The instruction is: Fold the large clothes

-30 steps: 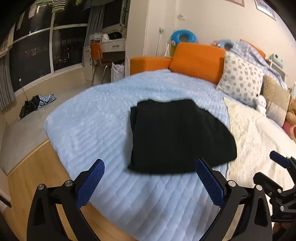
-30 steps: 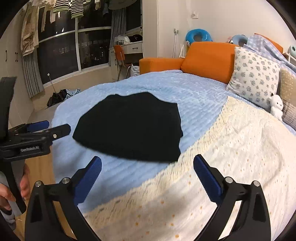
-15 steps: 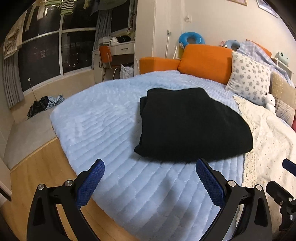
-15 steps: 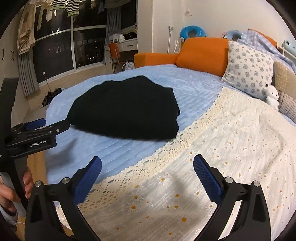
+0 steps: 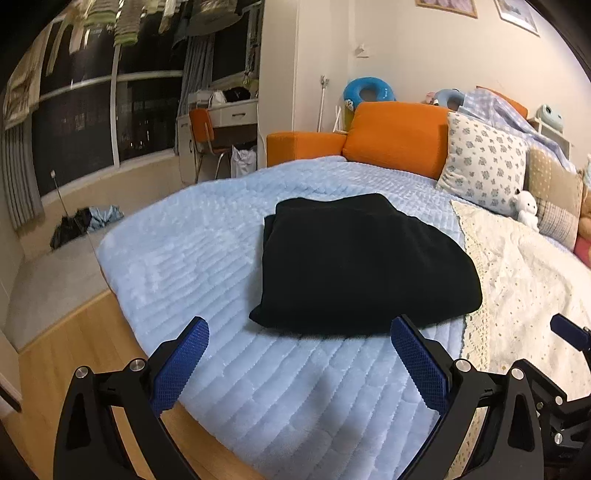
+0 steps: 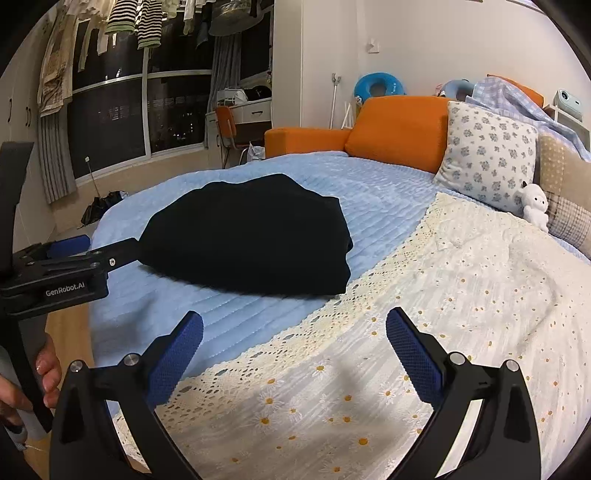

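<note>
Only right wrist view, hand (image 6: pixel 22 387), folded black garment (image 6: pixel 251 236) both

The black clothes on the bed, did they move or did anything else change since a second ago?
Only the cameras moved: both views swing a little across the room. The left gripper and right gripper stayed open and empty, grabbing and dropping nothing. The folded black garment kept its shape and its spot on the blue blanket, beside the cream daisy cover.

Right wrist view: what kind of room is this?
Most likely a bedroom: a bed with a blue blanket, a flowered pillow and a white plush toy beside it, and clothes hanging by the window.
</note>
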`<action>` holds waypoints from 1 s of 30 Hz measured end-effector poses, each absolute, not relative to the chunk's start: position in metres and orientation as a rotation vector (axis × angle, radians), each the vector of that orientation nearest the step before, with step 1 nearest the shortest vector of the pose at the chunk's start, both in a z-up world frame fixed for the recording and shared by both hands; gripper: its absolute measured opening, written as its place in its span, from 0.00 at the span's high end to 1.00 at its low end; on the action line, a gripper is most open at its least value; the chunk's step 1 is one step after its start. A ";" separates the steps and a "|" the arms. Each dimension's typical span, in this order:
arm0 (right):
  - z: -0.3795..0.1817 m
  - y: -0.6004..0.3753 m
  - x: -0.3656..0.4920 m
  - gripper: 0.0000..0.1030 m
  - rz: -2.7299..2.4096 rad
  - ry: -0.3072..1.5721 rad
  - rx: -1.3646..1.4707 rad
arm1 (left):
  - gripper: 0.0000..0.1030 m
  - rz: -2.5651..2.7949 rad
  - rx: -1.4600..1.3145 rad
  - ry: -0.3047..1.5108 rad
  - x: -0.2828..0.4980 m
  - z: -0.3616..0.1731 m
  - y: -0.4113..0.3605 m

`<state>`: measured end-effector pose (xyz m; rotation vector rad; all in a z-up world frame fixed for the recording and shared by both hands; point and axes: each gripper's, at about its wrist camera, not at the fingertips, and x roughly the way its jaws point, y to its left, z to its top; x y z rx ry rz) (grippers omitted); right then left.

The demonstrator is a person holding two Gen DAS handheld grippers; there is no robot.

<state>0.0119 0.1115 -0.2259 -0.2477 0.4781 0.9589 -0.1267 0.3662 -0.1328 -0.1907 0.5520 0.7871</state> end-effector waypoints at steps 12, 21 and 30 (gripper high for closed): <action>-0.227 0.112 0.009 0.05 0.984 0.461 -0.255 | 0.03 0.789 -0.132 0.559 -0.125 -0.135 0.346; -0.227 0.111 0.008 0.05 0.989 0.457 -0.255 | 0.03 0.785 -0.133 0.572 -0.121 -0.141 0.349; -0.227 0.112 0.006 0.05 0.981 0.438 -0.259 | 0.03 0.783 -0.160 0.562 -0.124 -0.142 0.353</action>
